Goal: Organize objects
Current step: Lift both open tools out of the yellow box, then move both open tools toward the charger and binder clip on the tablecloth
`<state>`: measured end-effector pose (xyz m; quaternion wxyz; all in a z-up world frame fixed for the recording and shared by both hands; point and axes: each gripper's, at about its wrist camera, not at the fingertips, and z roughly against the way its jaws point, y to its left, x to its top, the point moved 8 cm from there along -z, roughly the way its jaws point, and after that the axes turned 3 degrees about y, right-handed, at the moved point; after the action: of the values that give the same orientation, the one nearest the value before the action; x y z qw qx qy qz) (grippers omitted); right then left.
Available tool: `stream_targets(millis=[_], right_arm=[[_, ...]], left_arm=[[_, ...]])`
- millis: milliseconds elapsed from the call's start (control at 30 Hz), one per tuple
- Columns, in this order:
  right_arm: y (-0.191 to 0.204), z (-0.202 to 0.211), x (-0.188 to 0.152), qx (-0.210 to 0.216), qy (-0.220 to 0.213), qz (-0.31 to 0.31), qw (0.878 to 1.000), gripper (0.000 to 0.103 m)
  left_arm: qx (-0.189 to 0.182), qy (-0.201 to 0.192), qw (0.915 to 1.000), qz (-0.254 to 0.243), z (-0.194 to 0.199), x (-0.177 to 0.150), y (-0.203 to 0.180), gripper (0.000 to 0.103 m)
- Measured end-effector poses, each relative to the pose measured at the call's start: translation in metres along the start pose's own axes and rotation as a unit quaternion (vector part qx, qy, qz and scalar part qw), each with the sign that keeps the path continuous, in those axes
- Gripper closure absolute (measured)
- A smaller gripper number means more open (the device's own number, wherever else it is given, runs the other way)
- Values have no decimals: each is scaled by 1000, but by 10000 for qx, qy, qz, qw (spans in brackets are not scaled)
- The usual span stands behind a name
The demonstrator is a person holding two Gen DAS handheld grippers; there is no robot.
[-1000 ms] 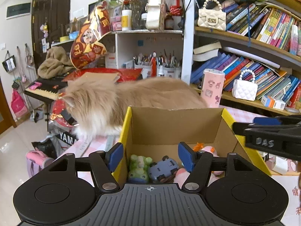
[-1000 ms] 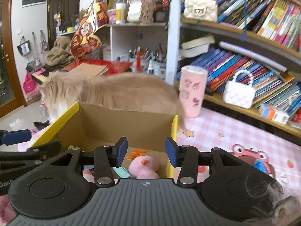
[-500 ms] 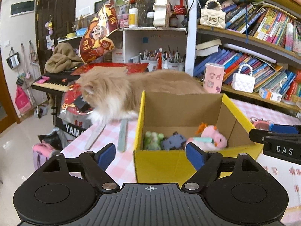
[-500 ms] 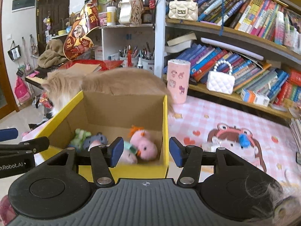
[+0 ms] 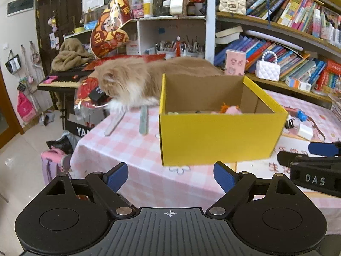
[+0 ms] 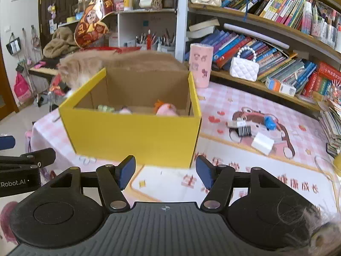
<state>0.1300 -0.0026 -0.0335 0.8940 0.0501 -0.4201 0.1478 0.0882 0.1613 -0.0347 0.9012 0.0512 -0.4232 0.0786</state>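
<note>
A yellow cardboard box (image 5: pixel 215 136) stands on the pink checked tablecloth; it also shows in the right wrist view (image 6: pixel 136 136). Inside lie a pink plush toy (image 6: pixel 165 109), a green plush (image 6: pixel 105 108) and other small toys, mostly hidden by the front wall. My left gripper (image 5: pixel 170 176) is open and empty, in front of the box. My right gripper (image 6: pixel 165 170) is open and empty, also in front of the box, near its right corner. Each gripper shows at the edge of the other's view.
A fluffy ginger cat (image 5: pixel 136 79) stands on the table behind the box. A pink tumbler (image 6: pixel 200 64), binder clips (image 6: pixel 243 128), a white block (image 6: pixel 262 143) and a blue item (image 6: pixel 269 122) lie right of the box. Two flat sticks (image 5: pixel 143 119) lie left. Bookshelves stand behind.
Both grippers have pulled back and away from above the box toward the table's front edge; the box now sits farther off. The left gripper's jaws have opened wider.
</note>
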Motion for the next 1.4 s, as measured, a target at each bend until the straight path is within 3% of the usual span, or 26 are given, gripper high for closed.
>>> stream_targets(millis=[333,600,1133,1400], right_arm=[[8,15,-37,-157,220,84,9996,35],[-9,19,-59,-462,481,-90,9977,31],[-69,29,-83,-1088,738,-799,9881,28],[-115,30,-90,-1358,832,-1030,9819,28]], left_arm=[[-242,230,9993,-176,8,-27,-10,13],[-571,508,9963,-395,4,-42,-31,13],[-1168,719,9863,-917,-7,-46,-92,13],[-1428,856,9794,-1146,-19,-41,-141,13]])
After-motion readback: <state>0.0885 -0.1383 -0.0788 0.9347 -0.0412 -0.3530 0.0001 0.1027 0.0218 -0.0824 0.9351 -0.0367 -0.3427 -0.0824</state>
